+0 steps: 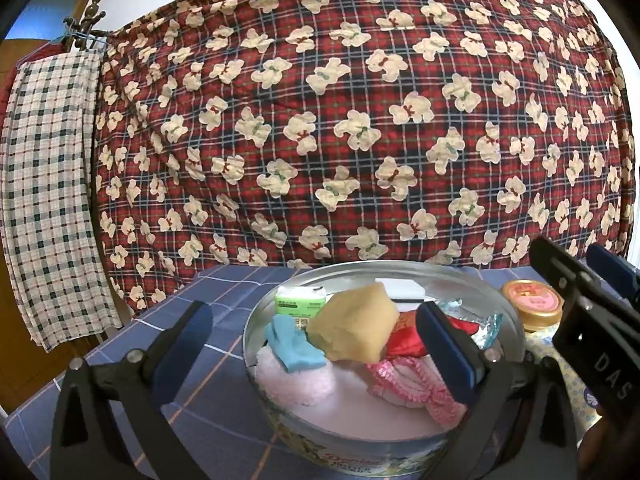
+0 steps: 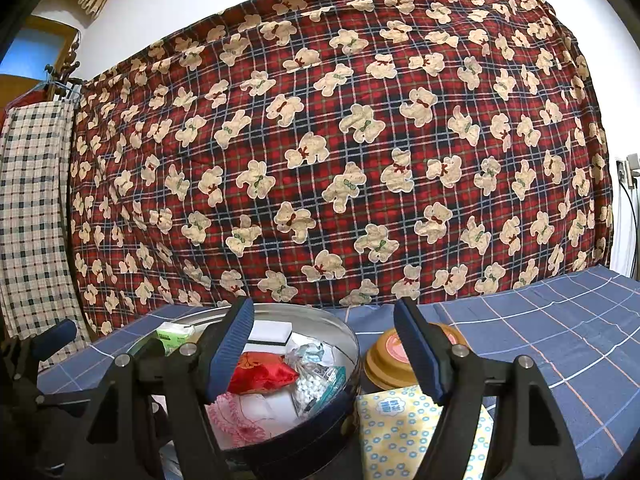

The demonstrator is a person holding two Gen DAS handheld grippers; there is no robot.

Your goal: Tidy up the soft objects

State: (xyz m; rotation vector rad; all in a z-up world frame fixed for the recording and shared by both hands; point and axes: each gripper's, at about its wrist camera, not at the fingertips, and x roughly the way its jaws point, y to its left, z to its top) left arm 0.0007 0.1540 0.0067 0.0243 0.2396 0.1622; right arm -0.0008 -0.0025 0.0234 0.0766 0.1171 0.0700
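A round tin (image 1: 384,436) sits on the blue checked tabletop (image 2: 560,320), filled with soft things: a yellow sponge (image 1: 356,328), a blue glove (image 1: 292,344), a red pouch (image 2: 262,374), pink cloth (image 1: 296,384). The left hand-held gripper (image 1: 316,356) hangs wide open over the tin, gripping nothing. The right hand-held gripper (image 2: 324,352) is also spread, empty, between the tin and a gold-lidded jar (image 2: 396,360).
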